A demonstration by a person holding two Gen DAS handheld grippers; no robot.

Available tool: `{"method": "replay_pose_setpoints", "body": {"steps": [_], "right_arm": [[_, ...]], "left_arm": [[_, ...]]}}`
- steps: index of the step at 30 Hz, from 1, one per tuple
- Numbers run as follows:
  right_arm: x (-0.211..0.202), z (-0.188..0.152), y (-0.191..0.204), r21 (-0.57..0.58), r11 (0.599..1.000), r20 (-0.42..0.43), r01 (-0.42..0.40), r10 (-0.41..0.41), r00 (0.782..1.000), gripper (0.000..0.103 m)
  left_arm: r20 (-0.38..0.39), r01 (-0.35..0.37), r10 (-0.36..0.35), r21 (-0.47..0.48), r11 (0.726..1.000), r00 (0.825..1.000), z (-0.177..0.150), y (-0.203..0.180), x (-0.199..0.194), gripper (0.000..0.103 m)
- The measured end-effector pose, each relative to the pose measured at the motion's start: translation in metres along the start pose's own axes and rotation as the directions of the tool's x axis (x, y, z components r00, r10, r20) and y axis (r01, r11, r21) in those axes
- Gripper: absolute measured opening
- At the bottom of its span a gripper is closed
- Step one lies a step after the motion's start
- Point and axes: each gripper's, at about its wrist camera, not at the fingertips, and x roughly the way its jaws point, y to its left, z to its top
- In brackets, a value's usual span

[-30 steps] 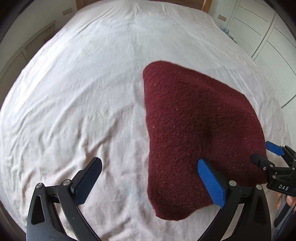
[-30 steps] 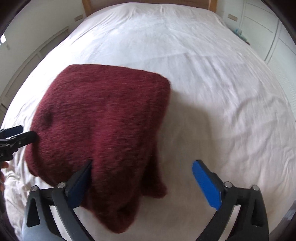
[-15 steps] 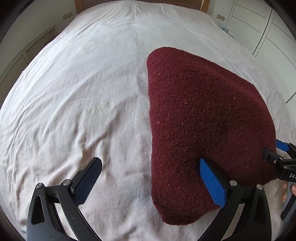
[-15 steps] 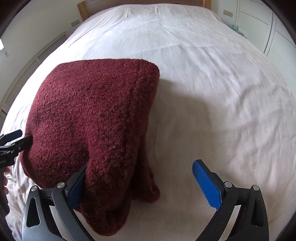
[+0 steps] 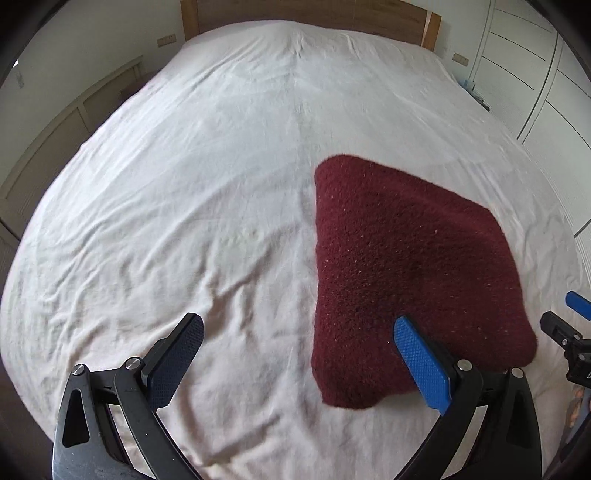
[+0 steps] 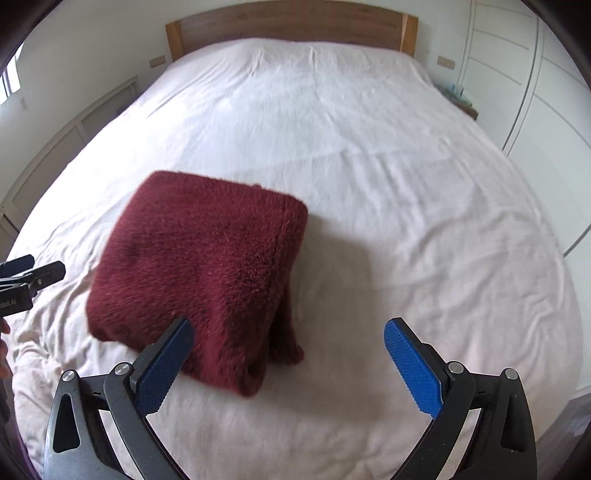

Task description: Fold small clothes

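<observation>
A dark red knitted garment point(image 5: 406, 269) lies folded into a thick rectangle on the white bed sheet point(image 5: 203, 184). In the right wrist view the garment point(image 6: 199, 269) sits left of centre, a loose flap hanging at its near right corner. My left gripper point(image 5: 299, 363) is open and empty, just above the sheet at the garment's near left edge. My right gripper point(image 6: 288, 363) is open and empty at the garment's near right edge. Each gripper's tip shows at the edge of the other's view.
The bed has a wooden headboard point(image 6: 288, 22) at the far end. White wardrobe doors point(image 5: 535, 74) stand along the right side. A low panelled wall point(image 6: 74, 136) runs along the left. The sheet point(image 6: 406, 184) is wrinkled near me.
Both grippers have pulled back and up from the garment. The garment now looks smaller and farther away and lies settled on the sheet. Both grippers stay open.
</observation>
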Motion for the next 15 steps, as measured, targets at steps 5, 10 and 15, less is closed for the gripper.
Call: {"method": "replay_pose_setpoints", "body": {"steps": [5, 10, 15], "right_arm": [[-0.039, -0.012, -0.008, 0.024, 1.000, 0.039, 0.018, -0.019, 0.999, 0.103], [-0.057, -0.028, -0.013, 0.015, 0.999, 0.039, 0.050, -0.050, 0.998, 0.103], [-0.063, -0.043, -0.018, 0.019, 0.998, 0.028, 0.060, -0.061, 0.998, 0.103]], "left_arm": [[0.025, -0.045, 0.044, 0.051, 0.998, 0.999, -0.010, -0.004, -0.039, 0.102], [0.042, -0.032, 0.030, 0.052, 0.998, 0.999, -0.032, -0.002, -0.061, 0.102], [0.023, -0.036, 0.035, 0.031, 0.999, 0.999, -0.052, 0.006, -0.063, 0.102]]}}
